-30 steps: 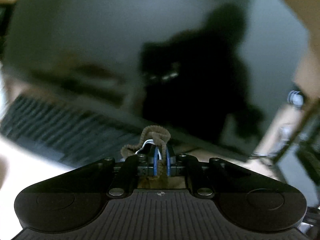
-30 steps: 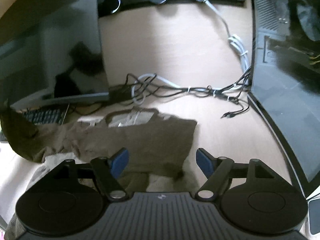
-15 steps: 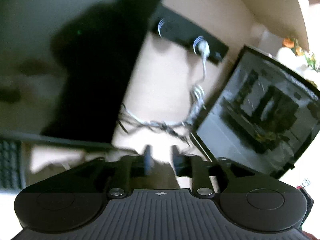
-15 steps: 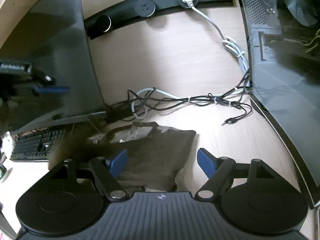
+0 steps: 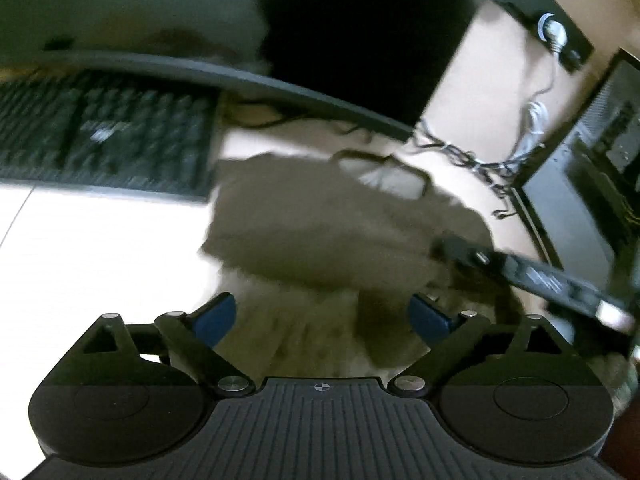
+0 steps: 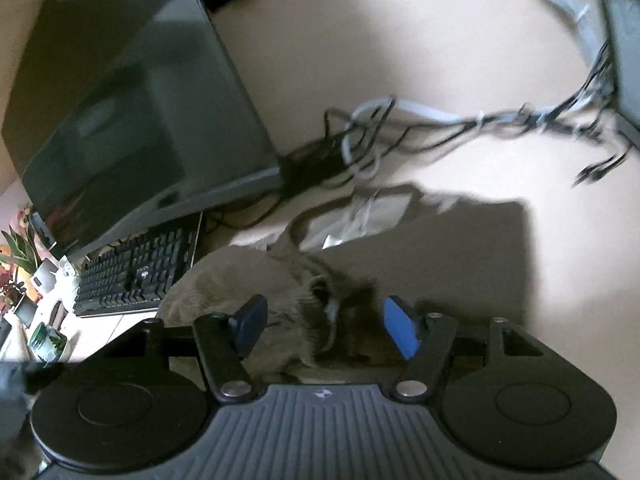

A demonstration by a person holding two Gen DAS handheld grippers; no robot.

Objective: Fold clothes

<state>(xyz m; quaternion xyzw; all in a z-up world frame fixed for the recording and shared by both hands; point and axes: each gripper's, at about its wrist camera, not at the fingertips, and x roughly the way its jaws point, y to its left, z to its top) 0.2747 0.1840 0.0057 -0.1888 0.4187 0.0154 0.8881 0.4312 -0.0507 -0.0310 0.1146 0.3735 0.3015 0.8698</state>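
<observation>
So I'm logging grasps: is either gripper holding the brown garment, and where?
Neither. The left gripper has just opened wide above the brown garment; the right gripper is closing around a fold, not yet pinching.

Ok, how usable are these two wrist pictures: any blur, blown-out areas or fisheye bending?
Left wrist view: heavy motion smear over the keyboard and brown garment; the desk at left is blown out to white. Right wrist view: sharper near the keyboard, but the cables streak and the garment between the jaws is murky. Both views bend straight edges, such as the monitor frame.
</observation>
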